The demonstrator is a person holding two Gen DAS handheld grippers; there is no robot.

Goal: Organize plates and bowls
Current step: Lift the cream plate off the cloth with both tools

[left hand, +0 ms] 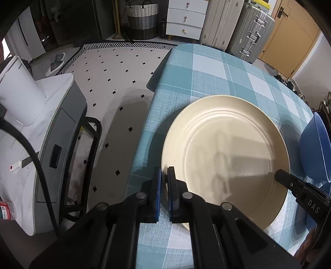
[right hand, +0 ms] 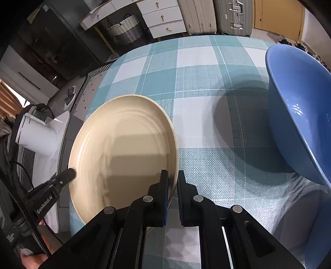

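**Both grippers clamped on one cream plate**

Teal-and-white checked cloth (left hand: 217, 68) covers the table and fills the middle of both views. Beyond its far edge, along the top of the left wrist frame, stand a woven basket (left hand: 142, 19), a white drawer unit (left hand: 186, 18) and two suitcases (left hand: 235, 27); a dotted floor (left hand: 115, 82) runs down the left-centre, with a white canister (left hand: 18, 97) on a side unit at the far left.

A cream plate (left hand: 225, 153) sits at centre right of the left wrist frame and at lower left of the right wrist frame (right hand: 122, 153). In the right wrist view its near rim seems raised off the cloth, though how far cannot be told.

The left gripper (left hand: 164, 175) sits at bottom centre of its own view, its blue-padded fingers (left hand: 158, 186) nearly together and pinching the plate's left rim. In the right wrist frame it shows as a black tip (right hand: 68, 174) touching that same rim at lower left.

The right gripper (right hand: 172, 180) fills the bottom centre of its frame, fingers (right hand: 164, 192) closed on the plate's right rim, which passes between them. In the left wrist view its black tip (left hand: 283, 175) meets the rim at lower right.

A blue bowl (right hand: 295, 115) stands tilted at the right edge of the right wrist frame, apart from the plate, casting a dark shadow on the cloth. It also shows at the right edge of the left wrist frame (left hand: 314, 149).
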